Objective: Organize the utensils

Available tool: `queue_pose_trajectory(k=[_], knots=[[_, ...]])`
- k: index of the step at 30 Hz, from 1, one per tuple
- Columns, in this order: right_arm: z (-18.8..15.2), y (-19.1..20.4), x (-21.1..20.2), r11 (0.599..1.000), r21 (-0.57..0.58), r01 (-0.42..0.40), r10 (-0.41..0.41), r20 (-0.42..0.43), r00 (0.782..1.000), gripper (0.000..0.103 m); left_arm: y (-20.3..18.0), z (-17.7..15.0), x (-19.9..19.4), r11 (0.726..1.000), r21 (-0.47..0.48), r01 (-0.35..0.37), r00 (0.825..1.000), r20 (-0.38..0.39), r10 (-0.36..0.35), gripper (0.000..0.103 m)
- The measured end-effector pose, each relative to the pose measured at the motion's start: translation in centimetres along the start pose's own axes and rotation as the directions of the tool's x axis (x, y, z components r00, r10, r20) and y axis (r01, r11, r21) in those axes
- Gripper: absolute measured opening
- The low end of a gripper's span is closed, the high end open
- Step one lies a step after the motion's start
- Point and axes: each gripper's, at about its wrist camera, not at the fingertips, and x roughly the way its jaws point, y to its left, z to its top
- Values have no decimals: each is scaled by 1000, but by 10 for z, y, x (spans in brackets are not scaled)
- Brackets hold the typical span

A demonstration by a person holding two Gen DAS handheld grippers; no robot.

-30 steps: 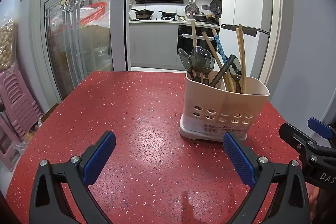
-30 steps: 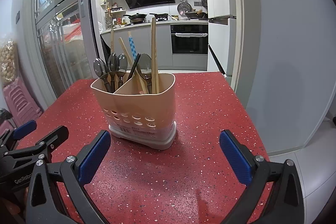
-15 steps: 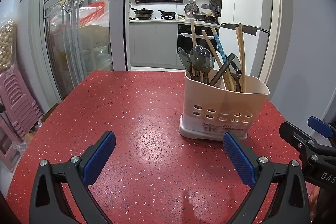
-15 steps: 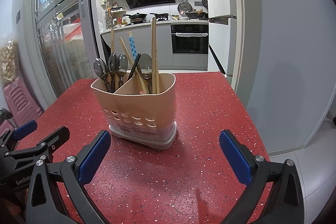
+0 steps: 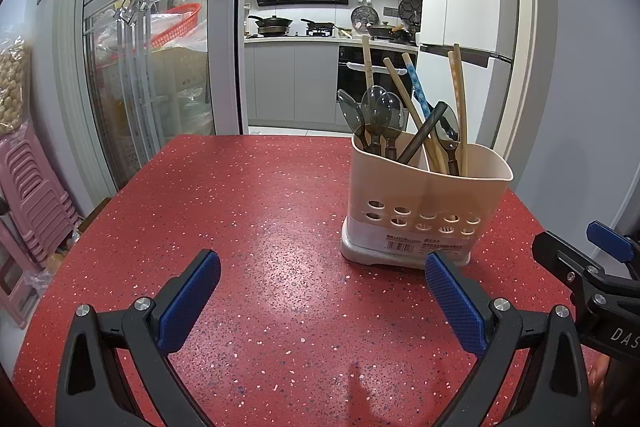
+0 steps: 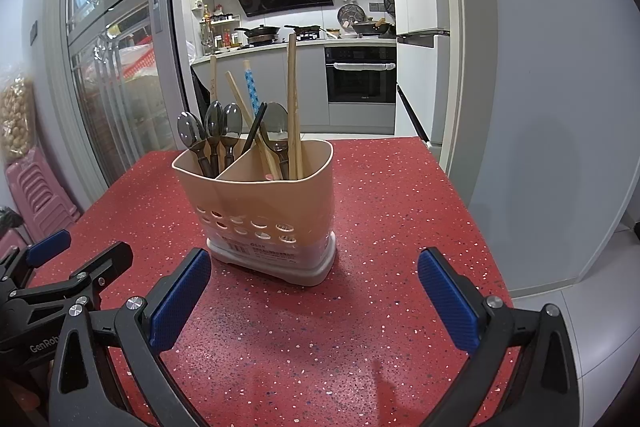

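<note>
Now the utensil holder (image 5: pixel 428 203) stands ahead between each wide-open, empty hand-held gripper, left (image 5: pixel 320 291) and right (image 6: pixel 314 293).

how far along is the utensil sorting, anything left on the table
Mostly done, it seems: spoons and chopsticks all stand in the beige caddy, and no loose utensil shows on the red table. Nothing is in hand: left gripper and right gripper are open. One spoon sits among the chopsticks.
</note>
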Motion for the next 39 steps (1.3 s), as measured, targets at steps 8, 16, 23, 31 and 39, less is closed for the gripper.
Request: queue_pose_trajectory(k=[8,16,23,31,39], knots=[[0,0,0,1000,3,0,0,0,1000,103,0,0,0,1000,1,-2,1000,-1,2,103],[0,0,0,1000,0,-2,2,-1,1000,103,0,0,0,1000,3,-2,1000,-1,2,103],[1,-1,0,1000,1,-3,3,-1,1000,103,0,-1,-1,1000,2,-3,1000,-1,3,103],[0,-1,-1,1000,1,-5,5,-2,1000,103,0,0,0,1000,2,-4,1000,-1,4,103],[0,-1,-2,1000,0,-7,7,-3,1000,103,0,-1,2,1000,-6,-8,1000,-12,8,103]])
